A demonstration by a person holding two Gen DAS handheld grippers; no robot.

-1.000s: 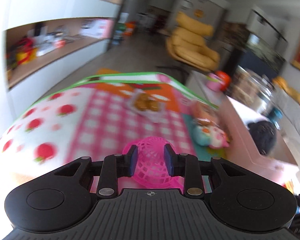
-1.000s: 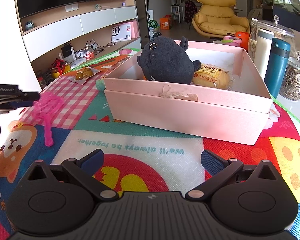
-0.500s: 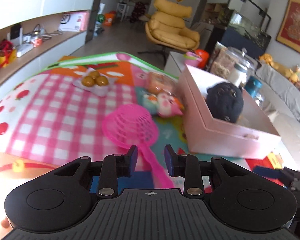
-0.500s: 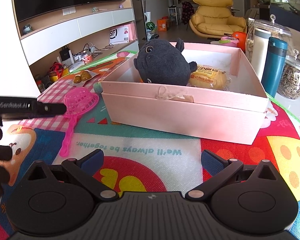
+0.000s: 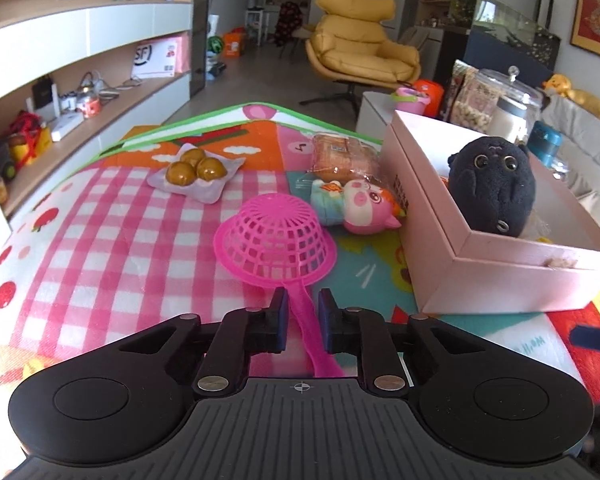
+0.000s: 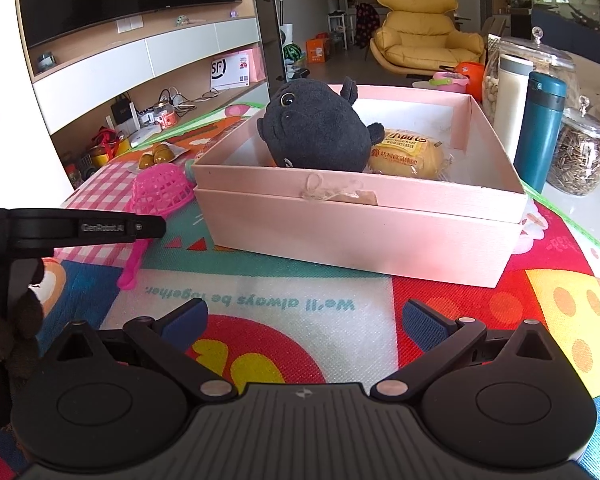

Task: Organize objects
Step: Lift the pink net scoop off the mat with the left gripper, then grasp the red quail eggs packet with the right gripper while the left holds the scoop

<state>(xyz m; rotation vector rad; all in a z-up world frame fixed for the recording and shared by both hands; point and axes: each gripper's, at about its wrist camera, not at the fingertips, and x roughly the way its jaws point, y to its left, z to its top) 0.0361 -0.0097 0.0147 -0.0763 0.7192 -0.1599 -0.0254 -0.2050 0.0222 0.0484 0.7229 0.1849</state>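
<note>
Playmat (image 6: 284, 304) mostly covered by toys. Plush (image 6: 320, 136), bread packed inside box (image 6: 360, 216). Strainer (image 5: 274, 236) handle pinched by left gripper (image 5: 302, 310), beside box; right gripper (image 6: 304, 316) spread, empty.

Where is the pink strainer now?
The pink strainer sits mid left-wrist view, its handle between the left tongs, left of the pink box.

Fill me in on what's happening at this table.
A person is tidying toys into the pink box. The left claw has its fingers either side of the pink toy strainer's handle, beside the box. The right claw is open and empty. A black plush toy and a packaged bread sit inside the box already.
</note>
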